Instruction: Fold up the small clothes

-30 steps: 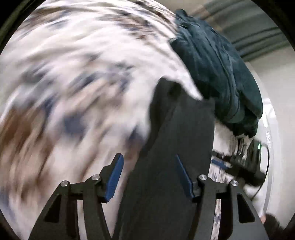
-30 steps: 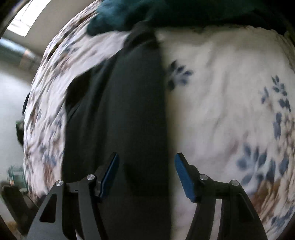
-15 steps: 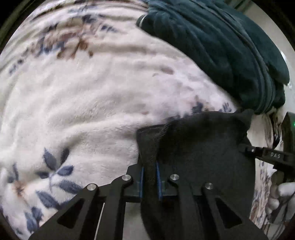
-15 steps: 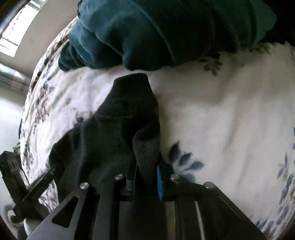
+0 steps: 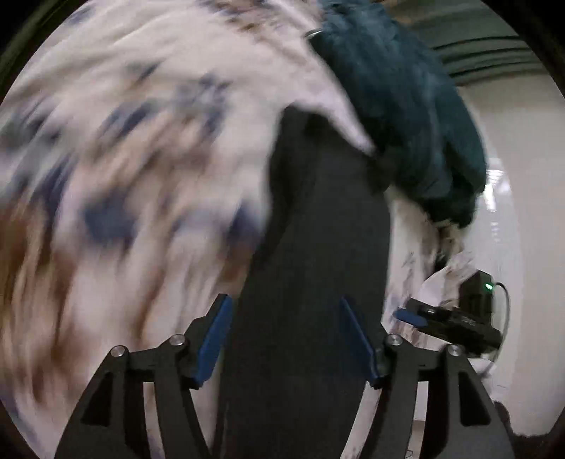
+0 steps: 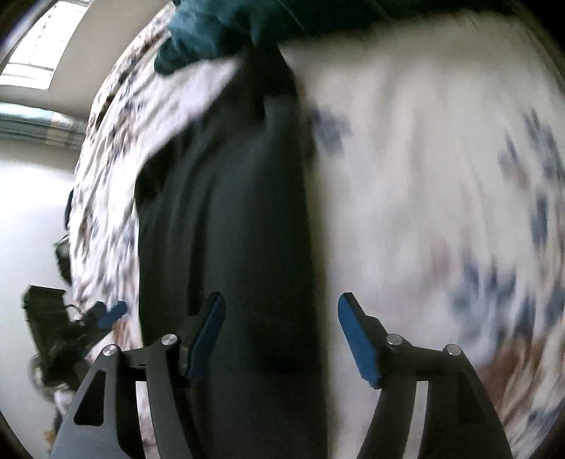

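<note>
A small black garment lies stretched out on a white floral blanket; it also shows in the right wrist view. My left gripper is open, its blue-padded fingers spread over the near end of the garment. My right gripper is open too, fingers spread over the garment's right part and the blanket. Neither holds anything. Both views are motion-blurred. The right gripper shows at the right edge of the left wrist view, and the left gripper at the left of the right wrist view.
A dark teal fleece garment is heaped at the far end of the black one, also seen in the right wrist view. The blanket's edge drops to a pale floor. A window is at far left.
Half a second ago both grippers were shut on the black garment's edge. Now both have opened and let it go, and it lies long and flat; the views are swinging.
</note>
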`<action>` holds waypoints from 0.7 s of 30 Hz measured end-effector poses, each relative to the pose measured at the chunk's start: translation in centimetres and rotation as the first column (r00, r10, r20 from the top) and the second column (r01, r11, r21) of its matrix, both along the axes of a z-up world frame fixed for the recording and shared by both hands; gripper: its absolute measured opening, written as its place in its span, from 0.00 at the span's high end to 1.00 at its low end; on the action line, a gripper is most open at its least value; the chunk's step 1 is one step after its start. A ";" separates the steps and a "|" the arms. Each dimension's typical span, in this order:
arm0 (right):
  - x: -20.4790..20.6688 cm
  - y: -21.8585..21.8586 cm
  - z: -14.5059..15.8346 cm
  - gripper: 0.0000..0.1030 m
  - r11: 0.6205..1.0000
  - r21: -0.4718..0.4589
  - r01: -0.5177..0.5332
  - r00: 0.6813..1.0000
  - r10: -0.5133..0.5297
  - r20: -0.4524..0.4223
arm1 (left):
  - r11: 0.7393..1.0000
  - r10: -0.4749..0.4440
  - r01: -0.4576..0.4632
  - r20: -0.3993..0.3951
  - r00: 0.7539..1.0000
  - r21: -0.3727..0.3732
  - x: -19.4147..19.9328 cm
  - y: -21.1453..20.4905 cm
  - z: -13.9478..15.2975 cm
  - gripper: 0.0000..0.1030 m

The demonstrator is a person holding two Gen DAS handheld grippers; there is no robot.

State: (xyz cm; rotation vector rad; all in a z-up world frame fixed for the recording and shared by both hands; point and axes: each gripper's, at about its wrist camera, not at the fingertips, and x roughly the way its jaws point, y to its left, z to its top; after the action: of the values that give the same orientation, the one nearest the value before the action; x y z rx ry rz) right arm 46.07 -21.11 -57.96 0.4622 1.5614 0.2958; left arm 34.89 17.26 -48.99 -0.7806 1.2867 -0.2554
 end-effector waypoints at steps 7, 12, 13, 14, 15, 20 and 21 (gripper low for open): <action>-15.5 -2.1 -1.2 0.34 1.000 0.026 0.013 0.991 -0.010 -0.134 | 0.990 -0.040 0.054 -0.108 0.993 0.128 -11.8 -4.8 -0.2 0.41; -25.5 -2.1 -3.5 0.34 1.000 0.024 0.003 0.974 0.002 -0.227 | 0.897 -0.016 0.132 -0.267 0.964 0.422 -17.6 -5.5 -3.1 0.40; -27.3 -2.2 -3.8 0.34 1.000 0.019 0.008 0.971 -0.003 -0.241 | 0.898 0.021 0.099 -0.266 0.964 0.430 -18.5 -4.8 -2.8 0.39; -28.6 -2.0 -4.1 0.34 1.000 0.017 0.010 0.968 -0.006 -0.251 | 0.895 0.053 0.072 -0.264 0.963 0.440 -19.2 -4.3 -2.2 0.39; -30.0 -1.9 -4.4 0.34 1.000 0.019 0.013 0.965 -0.007 -0.262 | 0.893 0.074 0.052 -0.260 0.963 0.447 -19.6 -4.2 -1.6 0.39; -33.4 0.1 -5.2 0.34 0.999 0.045 -0.008 0.968 0.019 -0.252 | 0.958 0.040 0.020 -0.202 0.979 0.287 -20.2 -6.9 -1.3 0.40; -33.9 0.8 -5.6 0.34 0.999 0.046 -0.019 0.969 0.030 -0.246 | 0.955 0.018 0.048 -0.217 0.976 0.294 -20.0 -7.8 -1.9 0.40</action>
State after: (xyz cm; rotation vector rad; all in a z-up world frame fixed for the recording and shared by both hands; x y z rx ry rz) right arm 12.21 -20.35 -63.53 0.5289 1.8074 0.2999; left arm 14.87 9.47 -50.89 -0.5503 1.4966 0.0161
